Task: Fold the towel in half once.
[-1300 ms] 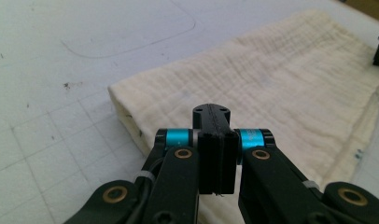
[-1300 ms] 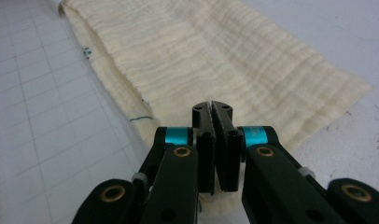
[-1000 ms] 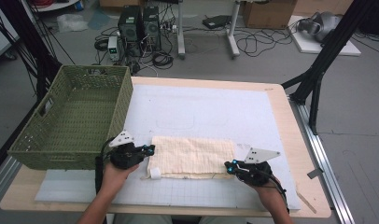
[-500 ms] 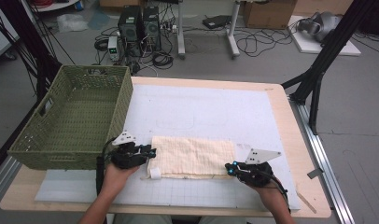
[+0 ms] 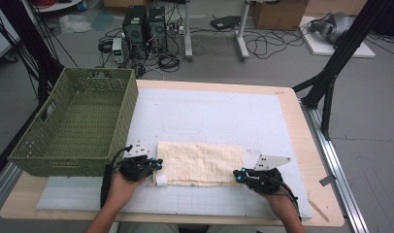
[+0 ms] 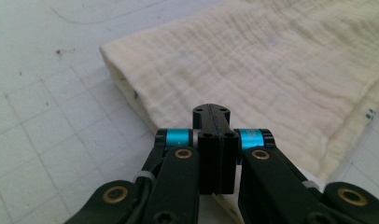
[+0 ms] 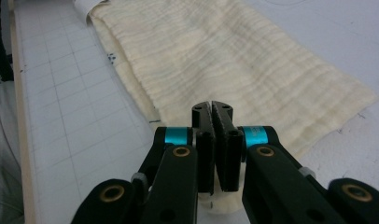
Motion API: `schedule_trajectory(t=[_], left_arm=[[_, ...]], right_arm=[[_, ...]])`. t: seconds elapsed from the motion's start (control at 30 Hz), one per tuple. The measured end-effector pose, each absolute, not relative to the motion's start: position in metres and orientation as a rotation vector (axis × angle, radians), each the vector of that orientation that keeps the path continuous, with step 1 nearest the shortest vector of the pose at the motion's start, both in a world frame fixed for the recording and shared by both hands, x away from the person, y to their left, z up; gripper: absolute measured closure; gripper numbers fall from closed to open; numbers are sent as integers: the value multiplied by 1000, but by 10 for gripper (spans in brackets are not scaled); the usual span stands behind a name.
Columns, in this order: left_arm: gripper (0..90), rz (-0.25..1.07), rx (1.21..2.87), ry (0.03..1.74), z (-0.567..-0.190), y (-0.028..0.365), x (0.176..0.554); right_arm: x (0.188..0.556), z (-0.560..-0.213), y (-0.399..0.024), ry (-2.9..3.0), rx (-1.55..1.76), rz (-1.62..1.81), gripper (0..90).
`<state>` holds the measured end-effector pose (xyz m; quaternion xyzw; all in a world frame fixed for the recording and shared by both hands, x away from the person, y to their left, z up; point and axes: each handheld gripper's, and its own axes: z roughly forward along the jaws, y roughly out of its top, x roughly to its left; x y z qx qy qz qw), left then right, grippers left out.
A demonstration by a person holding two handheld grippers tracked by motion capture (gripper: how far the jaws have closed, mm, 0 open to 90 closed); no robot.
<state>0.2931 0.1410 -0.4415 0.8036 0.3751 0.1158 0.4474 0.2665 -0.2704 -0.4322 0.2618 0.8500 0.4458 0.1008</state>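
Observation:
A cream folded cloth (image 5: 201,162) lies flat on the white gridded mat (image 5: 209,116) near the table's front. My left gripper (image 5: 156,165) is at the cloth's near left corner. In the left gripper view its jaws (image 6: 211,112) have just closed, pads pressed together over the cloth (image 6: 271,70) with cream fabric showing beneath them. My right gripper (image 5: 238,175) is at the near right corner. Its jaws (image 7: 212,108) are shut, with a fold of the cloth (image 7: 234,56) pinched low between them.
A green woven basket (image 5: 76,121) stands at the table's left edge, close beside my left hand. A small white roll (image 5: 161,180) lies by the cloth's left corner. Beyond the cloth the mat stretches to the far edge. Cables and computer cases sit on the floor behind.
The left gripper has shifted very slightly at the cloth's left corner. The cloth and the right gripper stay where they were.

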Motion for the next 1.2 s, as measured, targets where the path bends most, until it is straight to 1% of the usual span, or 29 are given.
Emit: schedule_trajectory(t=[0.07, 0.17, 0.2, 0.23, 0.27, 0.33, 0.37, 0.4, 0.43, 0.5, 0.53, 0.63, 0.8, 0.93, 1.07, 1.2], left_arm=[[898, 271, 1956, 936, -440, 144, 293], [895, 301, 1937, 975, -440, 148, 290], [842, 311, 1936, 999, -440, 149, 290], [755, 305, 1938, 1015, -441, 149, 289], [726, 306, 1940, 1020, -442, 149, 288], [610, 302, 1961, 1034, -444, 148, 287], [587, 301, 1970, 1036, -445, 146, 287], [594, 299, 1986, 1030, -446, 144, 286], [626, 294, 1997, 1016, -447, 143, 286], [798, 321, 2029, 974, -446, 141, 284], [852, 327, 2024, 967, -444, 141, 284], [873, 336, 2017, 939, -440, 143, 282], [878, 254, 1909, 936, -434, 151, 282], [878, 220, 1848, 943, -429, 159, 282], [878, 198, 1843, 950, -428, 163, 280], [877, 174, 1924, 979, -436, 160, 280]], right_arm=[[266, -432, -270, 2511, 776, 1319, 881], [266, -432, -270, 2508, 778, 1321, 881], [267, -432, -271, 2505, 771, 1319, 881], [266, -432, -271, 2506, 774, 1321, 881], [267, -432, -271, 2505, 776, 1320, 881], [267, -433, -271, 2509, 774, 1317, 881], [267, -433, -270, 2511, 777, 1314, 881], [267, -433, -270, 2513, 779, 1314, 881], [267, -433, -270, 2515, 777, 1314, 881], [267, -433, -269, 2514, 778, 1314, 881], [267, -433, -270, 2514, 776, 1314, 881], [267, -433, -270, 2515, 776, 1314, 882], [266, -430, -270, 2507, 771, 1330, 882], [264, -427, -271, 2500, 767, 1351, 883], [260, -423, -272, 2502, 748, 1360, 883], [257, -426, -272, 2530, 745, 1313, 883]])
